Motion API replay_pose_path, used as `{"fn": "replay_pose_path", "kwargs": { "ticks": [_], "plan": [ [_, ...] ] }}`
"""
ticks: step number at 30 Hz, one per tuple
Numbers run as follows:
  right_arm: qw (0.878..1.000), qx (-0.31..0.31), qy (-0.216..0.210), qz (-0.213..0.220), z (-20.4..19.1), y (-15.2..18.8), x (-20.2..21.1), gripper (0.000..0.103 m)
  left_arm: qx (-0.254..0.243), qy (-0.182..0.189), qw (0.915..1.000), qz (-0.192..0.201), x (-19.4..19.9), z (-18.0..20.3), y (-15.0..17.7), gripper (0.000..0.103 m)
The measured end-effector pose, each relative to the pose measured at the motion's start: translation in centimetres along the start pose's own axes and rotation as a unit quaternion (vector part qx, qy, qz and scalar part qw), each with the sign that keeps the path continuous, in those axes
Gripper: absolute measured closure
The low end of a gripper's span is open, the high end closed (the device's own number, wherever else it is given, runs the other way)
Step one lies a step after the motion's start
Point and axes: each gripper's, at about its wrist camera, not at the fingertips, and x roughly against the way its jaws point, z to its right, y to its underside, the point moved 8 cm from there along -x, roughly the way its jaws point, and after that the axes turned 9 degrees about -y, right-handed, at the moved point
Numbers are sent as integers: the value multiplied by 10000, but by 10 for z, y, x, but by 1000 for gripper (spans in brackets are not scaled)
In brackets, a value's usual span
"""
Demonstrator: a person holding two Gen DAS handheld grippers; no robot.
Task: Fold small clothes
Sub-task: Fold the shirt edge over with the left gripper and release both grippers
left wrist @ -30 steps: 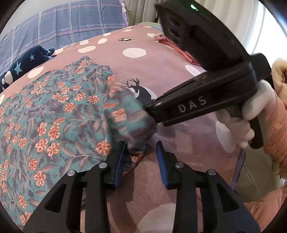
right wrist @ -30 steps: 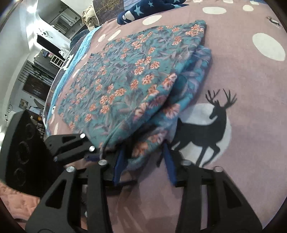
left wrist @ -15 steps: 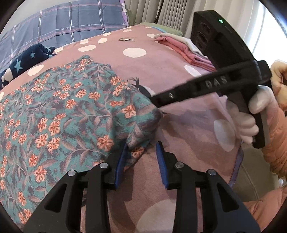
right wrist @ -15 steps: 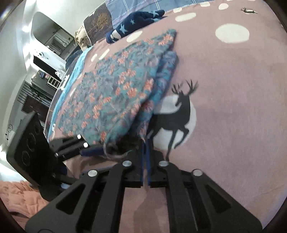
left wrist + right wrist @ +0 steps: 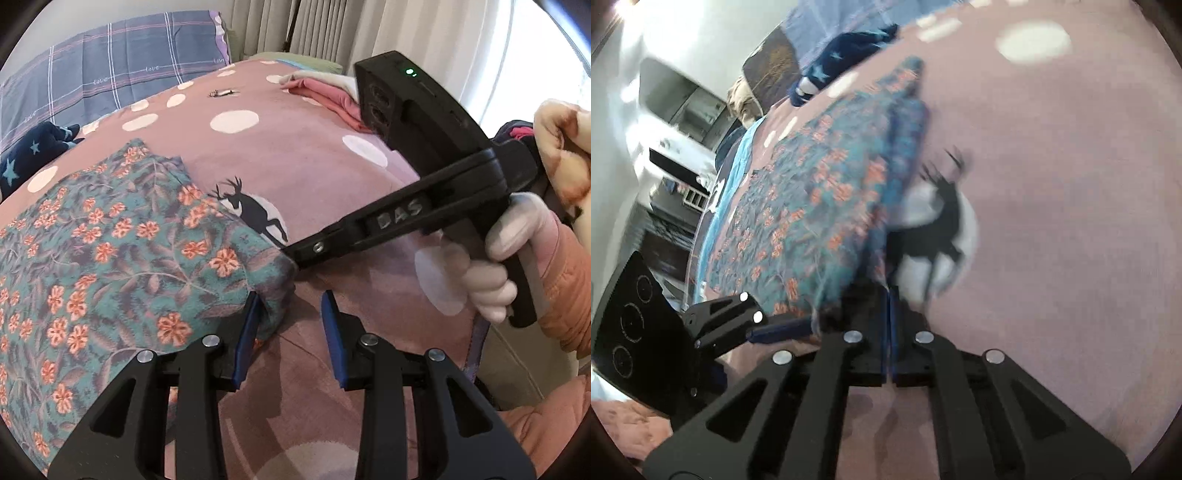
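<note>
Left wrist view looks across a bed [image 5: 314,155] covered in a mauve blanket printed with white dots and a black deer [image 5: 255,210] on a pale disc. At 9 o'clock lies the floral garment [image 5: 110,258], teal with orange flowers, folded flat, its near corner reaching down to the left gripper [image 5: 290,332]. Those fingers stand spread, the blue pad [image 5: 245,339] of one touching the cloth's edge, the other on bare blanket. Toward 11 o'clock sits a blue plaid pillow [image 5: 110,70] with a navy star-print item [image 5: 33,155] below it; at 1 o'clock a stack of pink and white folded clothes [image 5: 325,92] rests before pale curtains [image 5: 303,26]. At 3 o'clock a white-gloved hand [image 5: 491,269] in a pink sleeve holds the right gripper [image 5: 295,258], its tip at the garment's corner.

Right wrist view is blurred. Its fingers [image 5: 875,347] are pressed together, having just closed; whether cloth is caught I cannot tell. The garment [image 5: 820,206] stretches toward 11 o'clock, a blue sheet edge [image 5: 738,162] and dim furniture beyond.
</note>
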Motion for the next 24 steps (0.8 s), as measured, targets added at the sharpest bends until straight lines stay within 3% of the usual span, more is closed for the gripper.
{"fn": "replay_pose_path", "kwargs": {
  "ticks": [3, 6, 8, 10, 11, 13, 15, 16, 17, 21, 23, 24],
  "plan": [
    [9999, -84, -72, 117, 7, -4, 10, 100, 7, 42, 10000, -52, -3, 1, 0, 68],
    [9991, 97, -79, 410, 1, -28, 21, 96, -119, 57, 9999, -61, -3, 5, -1, 68],
    [9983, 234, -63, 525, -2, -48, 20, 79, -187, 53, 9998, -55, -3, 9, 0, 67],
    [9980, 268, -46, 573, -3, -69, 11, 69, -202, 43, 9998, -56, -4, 10, 0, 67],
    [9982, 264, -102, 525, -3, -80, 4, 58, -179, 44, 9998, -59, -5, 10, 1, 67],
    [9989, 232, -125, 394, -2, -98, -15, 49, -109, 80, 9999, -76, -6, 10, 1, 67],
    [9992, 178, -93, 340, 5, -112, -33, 52, -93, 105, 9999, -84, -6, 10, 1, 67],
    [9990, 155, -120, 393, 7, -123, -42, 70, -99, 102, 9999, -82, -6, 10, 1, 67],
    [9988, 150, -59, 457, 8, -131, -46, 97, -109, 96, 9999, -77, -6, 10, 2, 67],
    [9957, 322, 377, 779, 0, -142, -45, 97, -61, 152, 9999, -57, -8, 7, 4, 66],
    [9903, 757, 918, 722, 9, -141, -55, 95, -50, 161, 9998, -54, -8, 7, 4, 65],
    [9905, 810, 874, 686, 13, -140, -57, 95, -42, 167, 9998, -44, -7, 6, 5, 65]
  ]
}}
